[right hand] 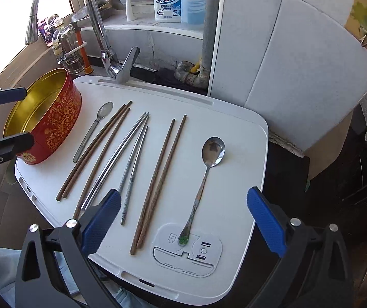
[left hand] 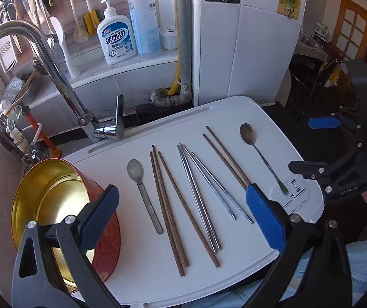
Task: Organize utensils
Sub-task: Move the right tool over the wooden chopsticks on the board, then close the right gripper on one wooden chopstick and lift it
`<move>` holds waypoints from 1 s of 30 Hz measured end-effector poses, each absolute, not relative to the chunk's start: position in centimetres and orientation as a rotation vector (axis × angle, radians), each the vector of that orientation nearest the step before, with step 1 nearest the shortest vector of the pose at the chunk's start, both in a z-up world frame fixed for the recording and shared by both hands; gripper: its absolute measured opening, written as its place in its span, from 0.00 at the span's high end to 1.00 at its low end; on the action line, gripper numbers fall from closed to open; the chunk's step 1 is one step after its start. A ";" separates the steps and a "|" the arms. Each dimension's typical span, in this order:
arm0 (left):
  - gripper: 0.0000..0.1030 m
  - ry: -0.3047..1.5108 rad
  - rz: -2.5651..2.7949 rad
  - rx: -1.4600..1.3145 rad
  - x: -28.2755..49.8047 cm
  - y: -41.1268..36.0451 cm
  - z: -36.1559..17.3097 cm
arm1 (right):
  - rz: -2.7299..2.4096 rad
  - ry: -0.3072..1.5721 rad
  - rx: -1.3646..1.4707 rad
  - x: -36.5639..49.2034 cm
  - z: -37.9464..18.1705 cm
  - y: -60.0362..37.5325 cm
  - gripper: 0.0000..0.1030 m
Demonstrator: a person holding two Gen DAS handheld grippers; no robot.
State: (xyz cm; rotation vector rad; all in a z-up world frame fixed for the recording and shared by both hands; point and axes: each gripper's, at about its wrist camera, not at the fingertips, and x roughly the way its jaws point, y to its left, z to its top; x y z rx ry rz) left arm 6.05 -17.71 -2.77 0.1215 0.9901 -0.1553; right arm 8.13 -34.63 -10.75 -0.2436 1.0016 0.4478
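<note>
Utensils lie on a white board (left hand: pixel 234 118) (right hand: pixel 234 128): a small grey spoon (left hand: pixel 142 192) (right hand: pixel 93 128), wooden chopsticks (left hand: pixel 168 210) (right hand: pixel 93 151), steel chopsticks (left hand: pixel 198 200) (right hand: pixel 121 151), patterned steel chopsticks (left hand: pixel 219 187) (right hand: pixel 132 177), another wooden pair (left hand: pixel 225 156) (right hand: pixel 160 179), and a large steel spoon (left hand: pixel 260 154) (right hand: pixel 209 164). A red tin with gold inside (left hand: pixel 55 200) (right hand: pixel 45 118) stands at the board's left. My left gripper (left hand: pixel 183 218) is open above the board's near side. My right gripper (right hand: pixel 183 220) is open above the near right; it also shows in the left wrist view (left hand: pixel 309 143).
A chrome faucet (left hand: pixel 50 71) (right hand: pixel 93 20) rises behind the board. Soap bottles (left hand: pixel 116 38) (right hand: pixel 168 0) stand on the ledge. A grey pipe (left hand: pixel 184 30) (right hand: pixel 211 25) and white panels (left hand: pixel 247 38) (right hand: pixel 286 51) are behind. The floor drops away right of the board.
</note>
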 end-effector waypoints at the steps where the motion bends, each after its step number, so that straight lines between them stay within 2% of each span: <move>1: 0.06 0.990 -0.156 0.110 6.4 -18.3 -3.3 | 0.440 1.004 -0.237 8.4 -11.2 -34.9 0.04; 4: 0.06 0.983 -0.139 0.090 7.3 -18.7 -4.9 | 0.414 0.993 -0.230 8.6 -12.3 -35.5 0.04; 5: 0.09 0.971 -0.142 0.077 7.6 -18.5 -5.3 | 0.409 0.984 -0.222 8.7 -12.7 -35.7 0.04; 6: 0.30 0.948 -0.150 0.061 7.7 -18.2 -5.5 | 0.395 0.963 -0.207 8.7 -12.9 -35.9 0.14; 7: 0.65 0.939 -0.144 0.055 8.0 -17.9 -5.8 | 0.366 0.963 -0.190 8.9 -13.2 -36.1 0.46; 8: 0.73 0.964 -0.130 0.051 8.6 -17.6 -6.4 | 0.339 0.991 -0.161 9.3 -13.8 -36.4 0.54; 12: 0.74 1.060 -0.135 -0.037 10.5 -15.9 -8.8 | 0.361 1.065 -0.018 10.8 -15.6 -37.0 0.54; 26: 0.74 1.190 -0.172 0.010 10.5 -16.2 -14.3 | 0.418 1.095 -0.110 12.0 -18.3 -31.0 0.56; 30: 0.74 1.206 -0.148 0.014 10.4 -16.0 -15.3 | 0.407 1.095 -0.162 12.1 -19.2 -29.7 0.63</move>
